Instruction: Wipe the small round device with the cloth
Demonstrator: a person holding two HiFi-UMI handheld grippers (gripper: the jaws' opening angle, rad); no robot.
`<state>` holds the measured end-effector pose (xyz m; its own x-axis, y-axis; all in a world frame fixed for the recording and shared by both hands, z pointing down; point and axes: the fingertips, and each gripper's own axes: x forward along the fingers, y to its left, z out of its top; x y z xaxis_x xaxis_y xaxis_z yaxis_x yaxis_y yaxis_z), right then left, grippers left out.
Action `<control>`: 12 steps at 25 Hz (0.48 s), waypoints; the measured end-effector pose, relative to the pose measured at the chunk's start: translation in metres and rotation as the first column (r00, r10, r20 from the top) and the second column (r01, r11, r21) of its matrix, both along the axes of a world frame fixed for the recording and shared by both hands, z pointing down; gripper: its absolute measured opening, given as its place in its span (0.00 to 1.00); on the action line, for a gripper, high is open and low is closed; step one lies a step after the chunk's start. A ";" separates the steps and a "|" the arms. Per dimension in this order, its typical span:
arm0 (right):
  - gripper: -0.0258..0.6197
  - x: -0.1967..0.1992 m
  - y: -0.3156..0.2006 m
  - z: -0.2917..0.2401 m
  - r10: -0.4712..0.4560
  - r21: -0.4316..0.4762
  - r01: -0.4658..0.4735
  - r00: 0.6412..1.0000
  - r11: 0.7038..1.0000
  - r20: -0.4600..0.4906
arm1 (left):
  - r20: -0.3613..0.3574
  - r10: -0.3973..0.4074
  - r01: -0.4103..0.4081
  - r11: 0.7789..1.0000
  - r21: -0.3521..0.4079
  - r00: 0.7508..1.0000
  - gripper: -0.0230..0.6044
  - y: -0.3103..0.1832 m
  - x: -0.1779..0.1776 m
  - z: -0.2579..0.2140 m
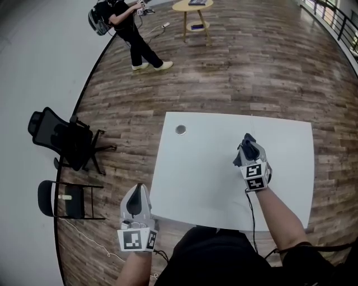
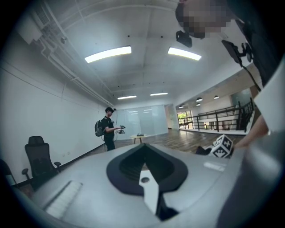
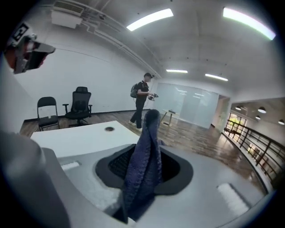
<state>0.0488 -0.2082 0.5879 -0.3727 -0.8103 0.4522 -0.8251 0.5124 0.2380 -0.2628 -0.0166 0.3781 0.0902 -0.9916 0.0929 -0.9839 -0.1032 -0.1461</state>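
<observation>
Right gripper (image 1: 248,149): over the right half of the table, angled a little downward; jaws clamped on the cloth.
Cloth (image 3: 143,169): dark blue and textured; a bunched fold stands up out of the right gripper's jaws, clear of the tabletop.
Left gripper (image 1: 135,196): off the table's near left corner, over the wooden floor, held level; jaws pressed together with nothing between them.
Small round device (image 1: 180,129): grey disc lying flat near the table's far left corner, well apart from both grippers and from the cloth.
Table (image 1: 212,184): white, rectangular; only the device lies on it.
Surroundings: black office chair (image 1: 62,138) and a folding chair (image 1: 62,199) left of the table; a person (image 1: 130,32) with a backpack stands far off beside a round wooden side table (image 1: 192,6).
</observation>
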 end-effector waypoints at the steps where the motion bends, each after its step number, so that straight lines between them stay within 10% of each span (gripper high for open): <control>1: 0.22 0.004 -0.009 0.006 0.023 -0.048 -0.023 1.000 0.999 0.002 | 0.000 0.000 0.000 1.000 0.000 1.000 0.05 0.001 0.000 0.000; 12: 0.23 -0.024 0.000 0.031 -0.075 -0.178 0.059 0.993 0.982 -0.087 | -0.023 -0.078 0.078 0.997 -0.015 0.997 0.05 0.024 -0.024 0.007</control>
<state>0.0252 -0.2082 0.6193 -0.3732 -0.6901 0.6200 -0.7662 0.6061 0.2135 -0.2865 0.0070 0.3855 0.0146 -0.9943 0.1053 -0.9922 -0.0275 -0.1220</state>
